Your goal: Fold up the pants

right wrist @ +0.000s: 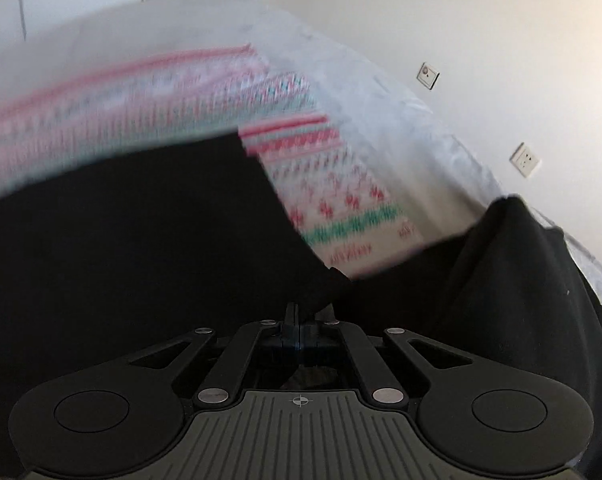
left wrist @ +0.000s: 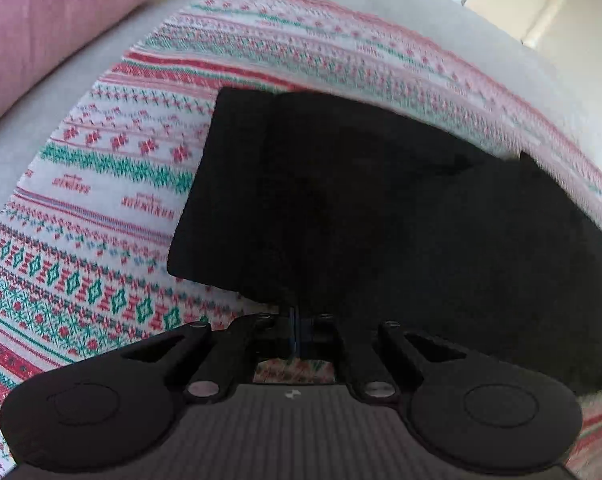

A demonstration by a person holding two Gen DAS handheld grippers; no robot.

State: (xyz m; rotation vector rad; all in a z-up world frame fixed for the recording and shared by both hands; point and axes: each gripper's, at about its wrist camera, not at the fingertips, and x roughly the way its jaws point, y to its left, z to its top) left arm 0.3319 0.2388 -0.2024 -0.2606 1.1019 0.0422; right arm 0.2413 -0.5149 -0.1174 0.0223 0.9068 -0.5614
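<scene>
The black pants (left wrist: 381, 208) lie on a red, green and white patterned cloth (left wrist: 101, 184), with a squared folded edge at their left. My left gripper (left wrist: 297, 316) is shut on the near edge of the pants. In the right wrist view the pants (right wrist: 141, 232) fill the lower half, with a raised fold at the right (right wrist: 513, 264). My right gripper (right wrist: 301, 320) is shut on a pinch of the black fabric. The fingertips of both grippers are hidden in the fabric.
The patterned cloth (right wrist: 341, 184) lies on a white bed (left wrist: 441, 20). A pink cushion (left wrist: 41, 20) stands at the far left. A white wall with two sockets (right wrist: 525, 160) is to the right of the bed.
</scene>
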